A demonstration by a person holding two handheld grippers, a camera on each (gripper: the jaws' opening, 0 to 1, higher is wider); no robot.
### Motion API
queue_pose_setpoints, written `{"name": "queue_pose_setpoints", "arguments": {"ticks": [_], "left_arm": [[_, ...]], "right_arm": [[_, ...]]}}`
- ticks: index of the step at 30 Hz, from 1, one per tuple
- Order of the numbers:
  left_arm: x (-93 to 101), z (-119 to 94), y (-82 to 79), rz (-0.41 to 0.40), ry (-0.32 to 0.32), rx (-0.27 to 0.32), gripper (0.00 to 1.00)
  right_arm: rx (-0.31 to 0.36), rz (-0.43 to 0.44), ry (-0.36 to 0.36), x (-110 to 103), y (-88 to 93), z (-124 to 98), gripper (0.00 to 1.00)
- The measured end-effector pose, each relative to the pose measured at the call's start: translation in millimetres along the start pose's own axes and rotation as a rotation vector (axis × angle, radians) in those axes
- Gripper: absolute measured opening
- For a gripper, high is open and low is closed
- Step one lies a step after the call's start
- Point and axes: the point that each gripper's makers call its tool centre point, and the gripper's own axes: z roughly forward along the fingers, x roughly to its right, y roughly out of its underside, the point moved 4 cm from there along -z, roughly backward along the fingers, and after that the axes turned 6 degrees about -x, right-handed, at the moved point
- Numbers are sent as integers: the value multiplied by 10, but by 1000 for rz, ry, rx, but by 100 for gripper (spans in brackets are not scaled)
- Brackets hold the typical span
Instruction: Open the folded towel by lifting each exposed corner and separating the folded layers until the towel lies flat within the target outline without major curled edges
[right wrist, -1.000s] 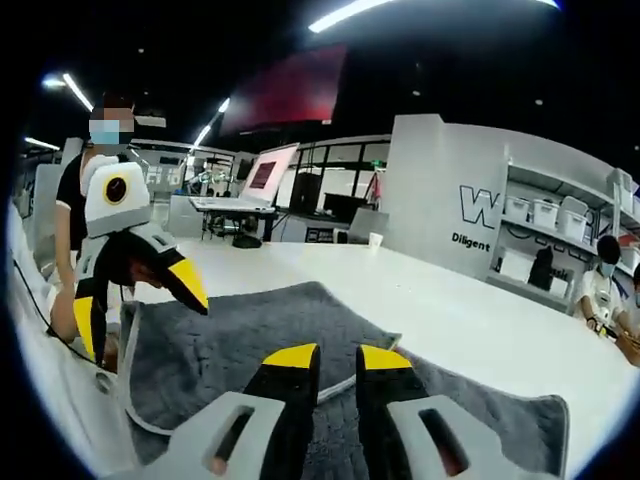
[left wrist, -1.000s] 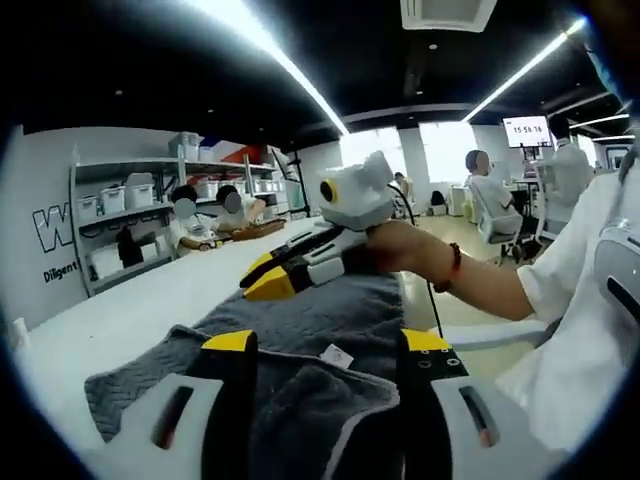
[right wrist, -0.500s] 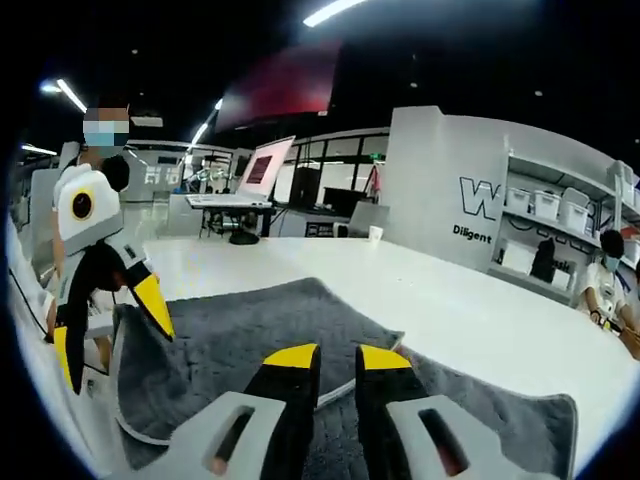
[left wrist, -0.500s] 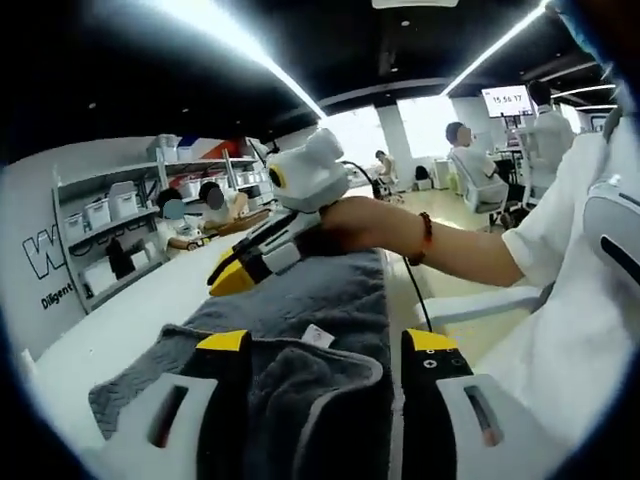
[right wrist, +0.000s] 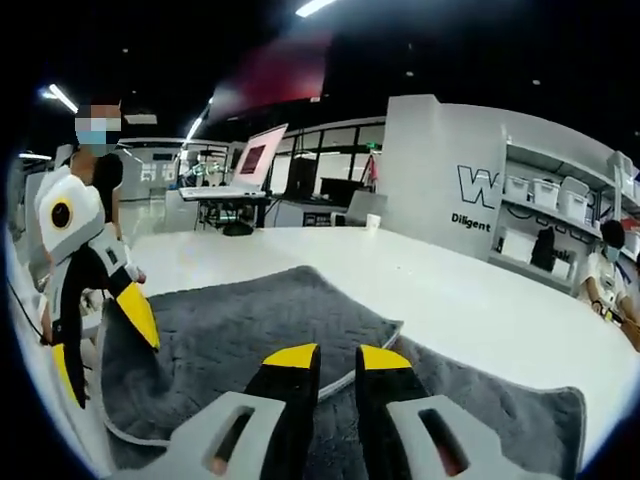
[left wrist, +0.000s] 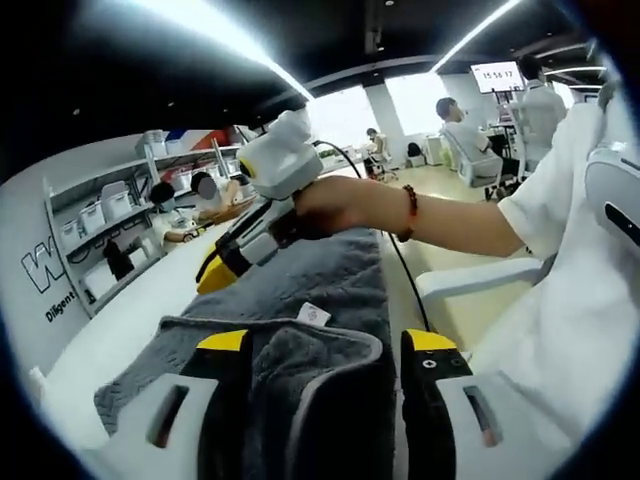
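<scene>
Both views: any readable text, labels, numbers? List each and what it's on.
"W": large outlined letter on the white wall, cut off by the shelving in the right gripper view.
"Diligent": small black word under it; the left gripper view reads "Diligen".
"15 56 17": wall clock display, left gripper view, digits small.
Tag on the grey towel: nothing legible.
Red wall screen: blurred, unreadable.

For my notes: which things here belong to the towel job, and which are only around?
Job: grey towel, left gripper, right gripper, white table.
Around: shelf with bins, seated people, laptop, wall clock.
</scene>
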Motion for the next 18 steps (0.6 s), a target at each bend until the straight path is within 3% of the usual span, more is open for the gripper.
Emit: {"name": "queue_pose_setpoints", "arguments": {"ticks": [10, 18], "left_arm": [[-49, 16, 110, 50, -70, -93, 54], [-65, 27, 95, 44, -71, -68, 51]], "right_arm": [[-42, 2, 16, 20, -31, 157, 9], [-55, 18, 5, 52, -24, 227, 10]]}}
